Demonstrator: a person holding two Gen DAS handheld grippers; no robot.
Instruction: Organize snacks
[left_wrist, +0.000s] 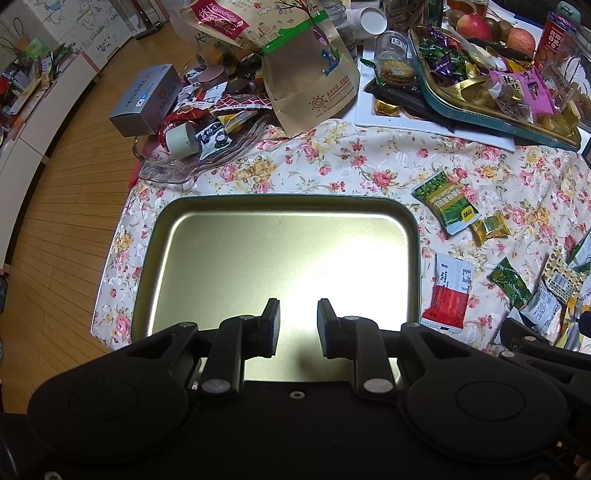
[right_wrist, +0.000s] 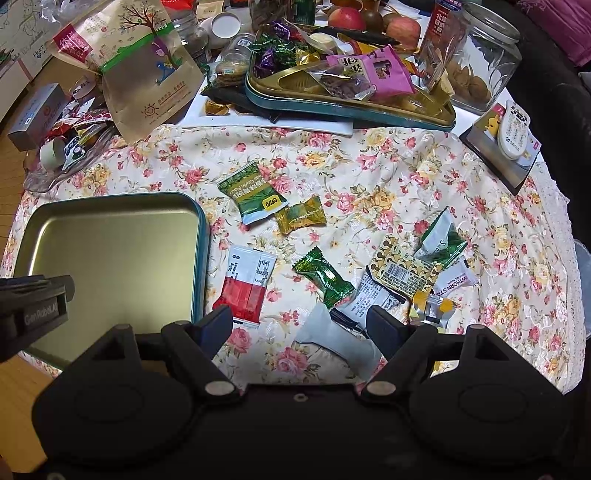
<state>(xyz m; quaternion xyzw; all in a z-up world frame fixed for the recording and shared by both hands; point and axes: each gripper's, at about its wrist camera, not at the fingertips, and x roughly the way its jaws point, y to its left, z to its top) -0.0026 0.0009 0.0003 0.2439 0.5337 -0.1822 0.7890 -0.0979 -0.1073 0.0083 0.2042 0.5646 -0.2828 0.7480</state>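
Observation:
An empty gold tin tray with a teal rim (left_wrist: 184, 258) lies on the floral tablecloth; it also shows at the left of the right wrist view (right_wrist: 110, 236). My left gripper (left_wrist: 297, 328) is open and empty above the tray's near part. My right gripper (right_wrist: 301, 326) is wide open and empty over the cloth, just above a white packet (right_wrist: 332, 339). Loose snacks lie right of the tray: a red-and-white packet (right_wrist: 247, 284), a green packet (right_wrist: 255, 195), a gold candy (right_wrist: 301, 216), a green candy (right_wrist: 325, 280) and a pile of packets (right_wrist: 417, 273).
A second, full tin of sweets (right_wrist: 347, 107) sits on a white board at the back. A paper bag (right_wrist: 144, 74), a glass dish of wrappers (left_wrist: 192, 147), a glass jar (right_wrist: 476, 62), apples (right_wrist: 402, 29) and a small box (right_wrist: 506, 147) crowd the table's far side. Wooden floor lies left.

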